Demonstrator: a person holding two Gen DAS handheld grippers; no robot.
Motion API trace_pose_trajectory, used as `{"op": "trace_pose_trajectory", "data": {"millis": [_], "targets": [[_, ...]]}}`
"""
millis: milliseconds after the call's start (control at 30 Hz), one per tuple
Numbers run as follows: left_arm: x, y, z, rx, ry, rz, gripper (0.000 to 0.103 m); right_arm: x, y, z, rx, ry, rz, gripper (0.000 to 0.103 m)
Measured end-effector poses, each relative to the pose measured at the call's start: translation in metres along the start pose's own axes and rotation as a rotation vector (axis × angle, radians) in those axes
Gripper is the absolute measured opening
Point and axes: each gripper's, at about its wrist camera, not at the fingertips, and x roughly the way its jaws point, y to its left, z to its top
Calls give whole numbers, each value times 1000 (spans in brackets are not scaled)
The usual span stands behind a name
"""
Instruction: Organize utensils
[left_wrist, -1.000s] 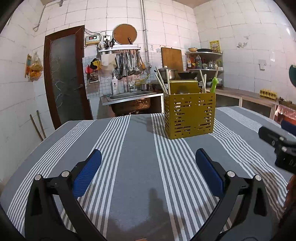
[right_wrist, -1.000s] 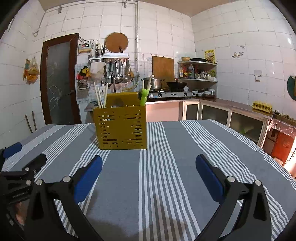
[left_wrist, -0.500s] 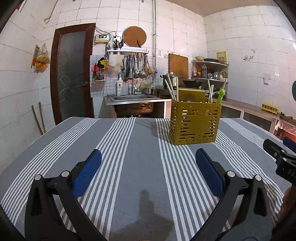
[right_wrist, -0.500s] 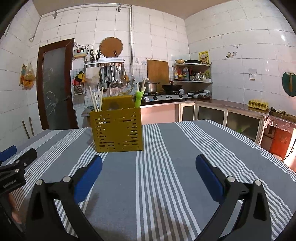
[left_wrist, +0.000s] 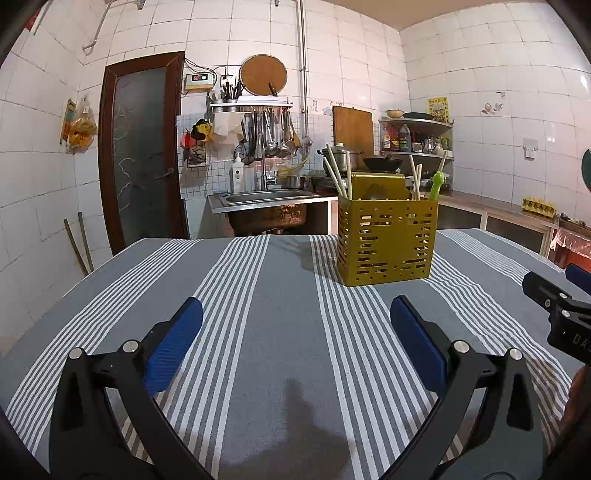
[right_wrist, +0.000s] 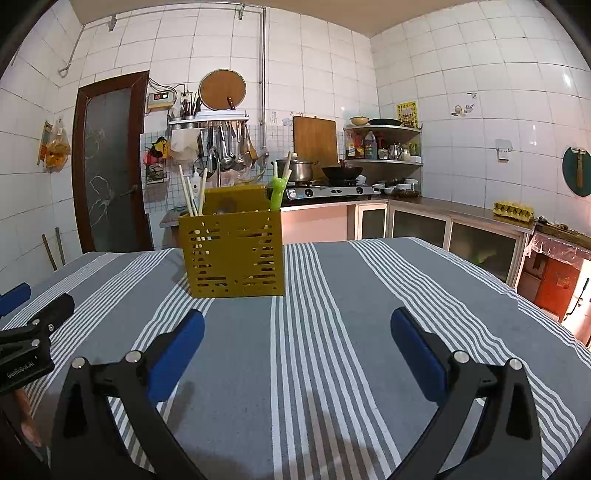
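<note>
A yellow perforated utensil holder stands on the striped tablecloth; it also shows in the right wrist view. Pale chopsticks and a green-handled utensil stick up out of it. My left gripper is open and empty, low over the cloth, well short of the holder. My right gripper is open and empty, to the right of the left one. Each gripper shows at the edge of the other's view, the right one and the left one.
The table is covered by a grey cloth with white stripes. Behind it are a sink, hanging ladles, a stove with pots and a counter. A dark door is at the back left.
Both grippers have tilted up and lowered slightly, so the holder sits lower in view and looks a little nearer. Both stay open and empty.
</note>
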Motion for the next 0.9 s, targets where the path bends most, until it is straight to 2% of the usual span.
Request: {"op": "trace_pose_trajectory", "data": {"millis": [900], "targets": [[-6,-5,0,26,-40,2,98,-4,-1,-3,-30,-5,2,99]]}}
